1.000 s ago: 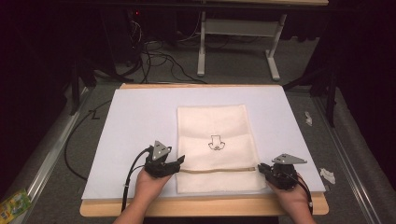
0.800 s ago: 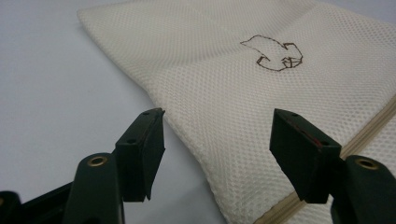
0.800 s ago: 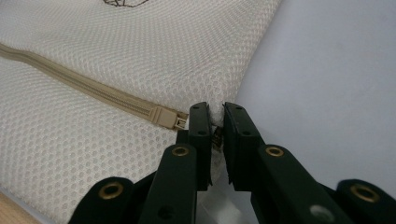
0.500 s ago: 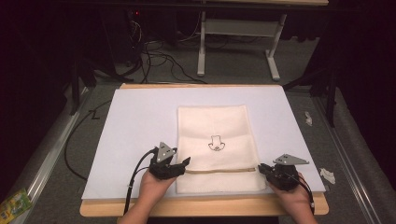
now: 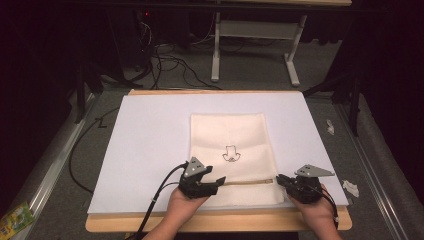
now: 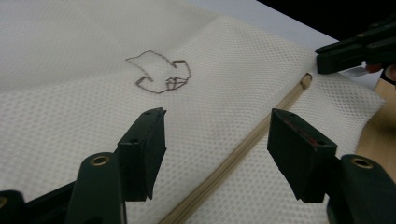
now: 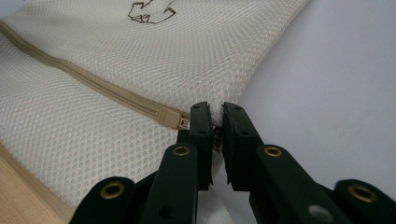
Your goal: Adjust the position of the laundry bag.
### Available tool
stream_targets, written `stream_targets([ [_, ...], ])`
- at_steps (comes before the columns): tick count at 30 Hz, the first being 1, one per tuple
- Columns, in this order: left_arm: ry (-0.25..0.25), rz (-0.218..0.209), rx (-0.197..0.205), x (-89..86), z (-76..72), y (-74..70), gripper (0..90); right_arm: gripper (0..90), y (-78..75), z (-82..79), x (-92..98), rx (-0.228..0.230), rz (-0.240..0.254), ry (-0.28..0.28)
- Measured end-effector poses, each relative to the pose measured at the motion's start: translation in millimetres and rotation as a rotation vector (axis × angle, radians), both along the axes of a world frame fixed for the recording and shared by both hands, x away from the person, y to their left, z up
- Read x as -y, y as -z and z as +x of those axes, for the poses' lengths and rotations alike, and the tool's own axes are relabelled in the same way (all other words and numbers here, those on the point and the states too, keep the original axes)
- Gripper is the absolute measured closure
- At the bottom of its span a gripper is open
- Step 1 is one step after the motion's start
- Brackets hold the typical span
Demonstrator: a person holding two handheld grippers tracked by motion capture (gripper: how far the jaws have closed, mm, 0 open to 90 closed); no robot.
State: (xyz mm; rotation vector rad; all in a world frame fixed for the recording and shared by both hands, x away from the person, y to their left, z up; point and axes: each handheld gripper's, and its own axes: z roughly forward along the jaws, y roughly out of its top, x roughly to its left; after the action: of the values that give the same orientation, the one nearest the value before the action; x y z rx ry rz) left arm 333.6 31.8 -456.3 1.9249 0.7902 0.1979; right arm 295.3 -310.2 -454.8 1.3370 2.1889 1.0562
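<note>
At the near edge of the desk (image 5: pixel 150 222), the right gripper (image 7: pixel 215 122) pinches the mesh bag (image 5: pixel 235 145) at its corner by the zipper pull (image 7: pixel 172 116). The left gripper (image 6: pixel 217 140), jaws spread wide, hovers over the zipper (image 6: pixel 243 144) further along. To open it cleanly, the pinch should probably hold the corner taut while the left gripper closes low on the fabric beside the zipper.

Lab or workshop recording station: white-covered wooden table (image 5: pixel 150 131), loose floor cables (image 5: pixel 165 55), metal desk frame (image 5: pixel 255 30) behind.

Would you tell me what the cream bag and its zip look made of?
The cream mesh bag looks like a matte knitted synthetic mesh, with tiny regular holes. Its beige zip appears plastic with woven tape, ending in a smooth moulded block.
</note>
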Motion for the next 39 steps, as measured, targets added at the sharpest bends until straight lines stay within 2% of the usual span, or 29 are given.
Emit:
stream_targets([
  [3,0.015,0.015,-0.010,8.0,-1.4,1.8,37.8,84.3,-0.2,-0.3,-0.1,-0.001,0.002,-0.004],
  [7,0.021,-0.015,-0.028,20.7,-2.4,1.8,38.8,84.3,-2.0,-0.4,0.1,0.014,0.003,-0.011],
  [11,0.040,-0.004,-0.014,41.0,-3.9,1.9,39.2,84.3,-3.2,-1.0,-1.3,0.021,0.002,-0.020],
  [16,0.074,-0.012,-0.026,65.9,-5.8,-0.9,40.8,84.3,-3.9,-2.2,-3.2,0.027,0.005,-0.023],
  [19,0.096,0.000,-0.009,80.5,-8.7,-1.7,41.6,84.3,-3.6,-1.8,-4.1,0.023,0.003,-0.029],
  [23,0.117,0.017,-0.009,96.3,-10.8,-0.2,42.5,84.3,-4.0,-2.0,-4.5,0.029,0.001,-0.031],
  [31,0.121,0.025,-0.014,110.8,-7.3,-0.8,44.0,84.3,-6.1,-2.0,-6.2,0.038,0.009,-0.030],
  [39,0.113,0.052,-0.008,118.9,-3.1,1.5,50.8,84.4,-7.8,0.0,-7.5,0.052,0.010,-0.033],
])
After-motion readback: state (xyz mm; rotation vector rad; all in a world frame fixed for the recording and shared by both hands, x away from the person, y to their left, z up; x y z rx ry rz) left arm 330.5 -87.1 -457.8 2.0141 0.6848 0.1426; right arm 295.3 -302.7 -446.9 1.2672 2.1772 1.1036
